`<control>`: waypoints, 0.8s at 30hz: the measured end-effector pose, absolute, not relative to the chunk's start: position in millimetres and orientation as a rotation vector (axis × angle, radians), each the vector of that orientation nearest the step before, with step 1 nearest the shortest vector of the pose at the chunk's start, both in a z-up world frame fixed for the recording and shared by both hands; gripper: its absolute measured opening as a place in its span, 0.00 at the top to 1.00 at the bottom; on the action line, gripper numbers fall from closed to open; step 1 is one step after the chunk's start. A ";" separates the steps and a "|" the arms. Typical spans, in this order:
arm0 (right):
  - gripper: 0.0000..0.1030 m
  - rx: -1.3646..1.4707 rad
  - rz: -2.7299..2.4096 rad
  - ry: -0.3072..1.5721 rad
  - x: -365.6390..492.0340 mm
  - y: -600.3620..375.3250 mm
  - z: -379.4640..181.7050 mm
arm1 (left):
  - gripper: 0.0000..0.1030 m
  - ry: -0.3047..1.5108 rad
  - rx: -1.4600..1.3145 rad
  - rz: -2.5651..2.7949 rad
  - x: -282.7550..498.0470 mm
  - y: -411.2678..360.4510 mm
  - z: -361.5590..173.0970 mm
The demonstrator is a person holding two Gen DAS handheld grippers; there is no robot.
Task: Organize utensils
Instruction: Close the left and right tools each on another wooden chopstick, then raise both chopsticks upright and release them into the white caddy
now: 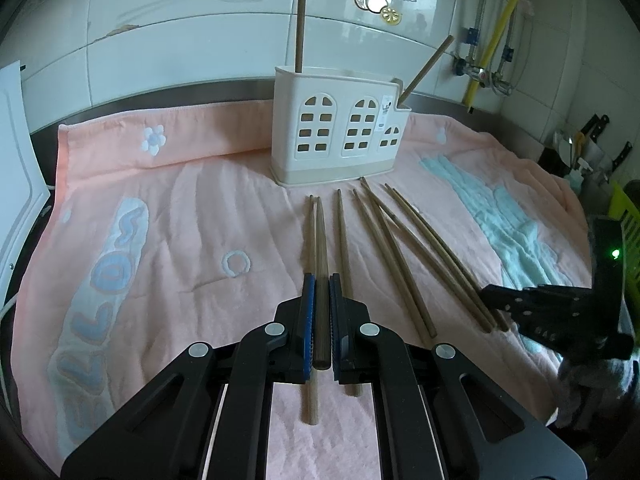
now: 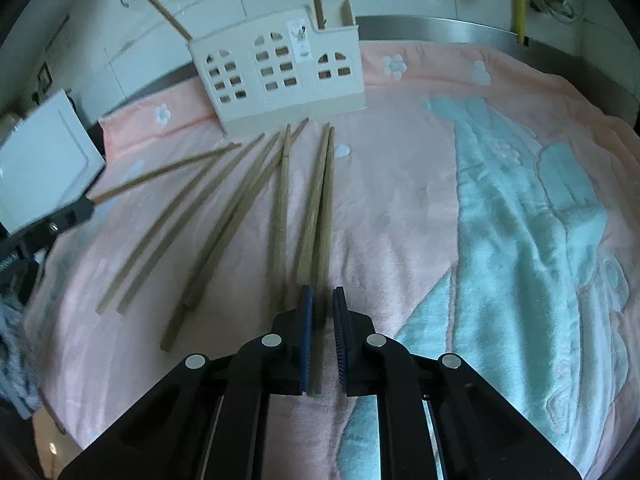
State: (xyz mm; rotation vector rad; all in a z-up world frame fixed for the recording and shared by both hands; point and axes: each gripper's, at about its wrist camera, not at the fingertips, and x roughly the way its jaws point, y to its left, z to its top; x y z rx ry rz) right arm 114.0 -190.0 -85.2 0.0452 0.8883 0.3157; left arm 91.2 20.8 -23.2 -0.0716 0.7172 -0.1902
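Note:
A cream utensil holder point(image 1: 336, 128) with window cut-outs stands at the back of a pink towel point(image 1: 180, 208); two brown chopsticks point(image 1: 300, 28) stand in it. Several more chopsticks point(image 1: 384, 248) lie fanned on the towel in front of it. My left gripper point(image 1: 321, 280) is shut on one chopstick point(image 1: 320, 240), which points toward the holder. To the right, my right gripper point(image 2: 322, 292) is low over the towel, shut on the rightmost chopstick point(image 2: 324, 208) near its thick end. The left gripper point(image 2: 86, 208) also shows at the left edge of the right wrist view, with its chopstick point(image 2: 160, 172) sticking out.
A white board point(image 2: 40, 168) lies off the towel's left edge. A tiled wall and steel counter rim point(image 2: 460, 28) run behind the holder. A yellow pipe point(image 1: 496, 36), knives point(image 1: 596, 128) and a green crate point(image 1: 628, 220) stand at the far right.

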 end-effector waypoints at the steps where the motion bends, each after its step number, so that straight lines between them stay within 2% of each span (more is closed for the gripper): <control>1: 0.90 0.024 0.307 0.879 113.6 -187.0 -84.9 | 0.94 0.717 -0.071 -0.190 91.1 20.6 -23.2; 12: 0.93 0.020 0.293 0.845 109.6 -192.2 -77.6 | 0.94 0.701 -0.071 -0.187 96.0 23.3 -13.6; 24: 0.93 0.003 0.335 0.686 106.6 -200.5 -6.1 | 0.94 0.679 -0.080 -0.192 99.0 25.3 -1.4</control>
